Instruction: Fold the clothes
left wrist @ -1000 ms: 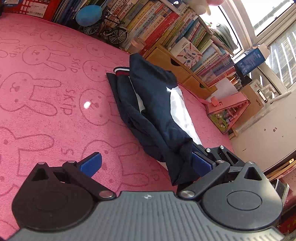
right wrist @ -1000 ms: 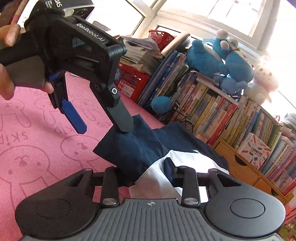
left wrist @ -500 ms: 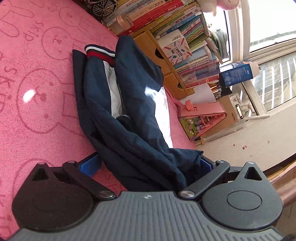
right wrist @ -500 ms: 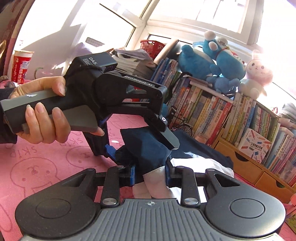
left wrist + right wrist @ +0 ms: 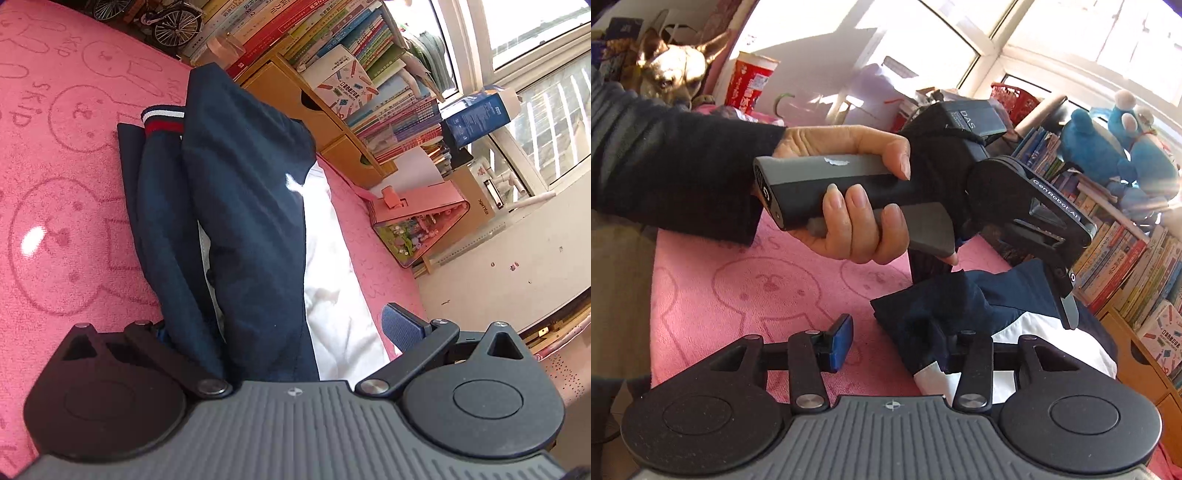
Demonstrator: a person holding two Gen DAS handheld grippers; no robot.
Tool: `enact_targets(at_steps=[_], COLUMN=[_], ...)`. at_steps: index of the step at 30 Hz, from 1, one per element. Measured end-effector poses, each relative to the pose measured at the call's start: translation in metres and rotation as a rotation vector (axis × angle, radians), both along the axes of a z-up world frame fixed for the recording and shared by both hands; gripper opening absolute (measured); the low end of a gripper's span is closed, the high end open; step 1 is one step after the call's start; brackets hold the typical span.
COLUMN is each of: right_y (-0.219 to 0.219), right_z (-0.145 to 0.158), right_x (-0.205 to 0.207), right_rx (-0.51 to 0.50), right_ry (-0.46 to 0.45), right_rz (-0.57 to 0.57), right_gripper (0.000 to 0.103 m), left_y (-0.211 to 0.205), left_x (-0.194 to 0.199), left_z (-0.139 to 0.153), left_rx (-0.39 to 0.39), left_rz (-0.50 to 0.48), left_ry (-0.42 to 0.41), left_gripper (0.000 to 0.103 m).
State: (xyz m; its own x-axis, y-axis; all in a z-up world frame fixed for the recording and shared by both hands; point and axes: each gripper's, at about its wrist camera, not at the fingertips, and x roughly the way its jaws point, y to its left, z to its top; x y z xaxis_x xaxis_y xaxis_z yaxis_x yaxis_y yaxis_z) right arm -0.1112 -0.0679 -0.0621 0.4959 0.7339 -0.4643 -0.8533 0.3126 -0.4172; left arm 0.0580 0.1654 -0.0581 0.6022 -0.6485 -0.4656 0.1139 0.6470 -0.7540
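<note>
Jacket (image 5: 243, 206), navy with white panels, lies folded lengthwise on the pink blanket (image 5: 62, 229), its striped cuff (image 5: 163, 120) at the far end; the left gripper (image 5: 273, 332) stands wide apart around its near end, gripping nothing; the right gripper (image 5: 897, 341) is apart too, cloth draped over one finger.

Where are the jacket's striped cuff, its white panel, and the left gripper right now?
striped cuff (image 5: 163, 120), left wrist view, on the red band.
white panel (image 5: 334, 258), left wrist view, mid panel.
left gripper (image 5: 1032, 278), right wrist view, between its fingertips, over the jacket.
</note>
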Motion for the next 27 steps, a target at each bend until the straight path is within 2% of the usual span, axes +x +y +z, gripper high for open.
enact_targets(at_steps=[2,3,5,8,11,13,15,17,19,21,23,25,27], right_y=[-0.016,-0.030,-0.059,-0.106,-0.154,-0.174,-0.172,-0.158,-0.139,-0.128,-0.120,-0.112,-0.100], right_z=[0.014,0.023,0.042,0.048,0.054,0.038,0.027,0.015,0.002,-0.013,-0.025,-0.026,-0.024], right_x=[0.002,0.011,0.029,0.102,0.176,0.227,0.260,0.295,0.326,0.353,0.375,0.383,0.383], right_rx=[0.062,0.107,0.199,0.299,0.397,0.497,0.539,0.522,0.503,0.521,0.559,0.583,0.543], right_ry=[0.100,0.141,0.221,0.433,0.645,0.802,0.862,0.899,0.924,0.987,1.061,1.079,1.022], right_rz=[0.020,-0.005,-0.057,-0.258,-0.462,-0.491,-0.488,-0.460,-0.491,-0.490,-0.449,-0.420,-0.417], right_gripper=[0.056,0.059,0.074,0.085,0.087,0.087,0.088,0.088,0.088,0.089,0.096,0.103,0.103], left_y=[0.003,0.004,0.003,0.001,0.003,0.002,0.000,0.000,0.006,0.012,0.016,0.017,0.017], left_x=[0.001,0.002,0.004,0.005,0.006,0.005,0.003,0.002,0.001,0.002,0.001,-0.002,-0.003], left_z=[-0.001,-0.001,-0.001,-0.001,-0.002,-0.002,-0.001,-0.001,-0.002,-0.005,-0.009,-0.011,-0.011], left_rx=[-0.023,-0.031,-0.027,-0.021,-0.030,-0.020,0.001,0.024,0.006,-0.021,-0.031,-0.032,-0.027], left_rz=[0.007,0.013,0.019,0.023,0.035,0.048,0.056,0.060,0.096,0.111,0.115,0.119,0.127], left_ry=[0.011,0.017,0.020,0.021,0.021,0.018,0.015,0.017,0.052,0.076,0.079,0.071,0.071], left_gripper=[0.103,0.103,0.102,0.101,0.101,0.098,0.093,0.082,0.070,0.062,0.052,0.047,0.043])
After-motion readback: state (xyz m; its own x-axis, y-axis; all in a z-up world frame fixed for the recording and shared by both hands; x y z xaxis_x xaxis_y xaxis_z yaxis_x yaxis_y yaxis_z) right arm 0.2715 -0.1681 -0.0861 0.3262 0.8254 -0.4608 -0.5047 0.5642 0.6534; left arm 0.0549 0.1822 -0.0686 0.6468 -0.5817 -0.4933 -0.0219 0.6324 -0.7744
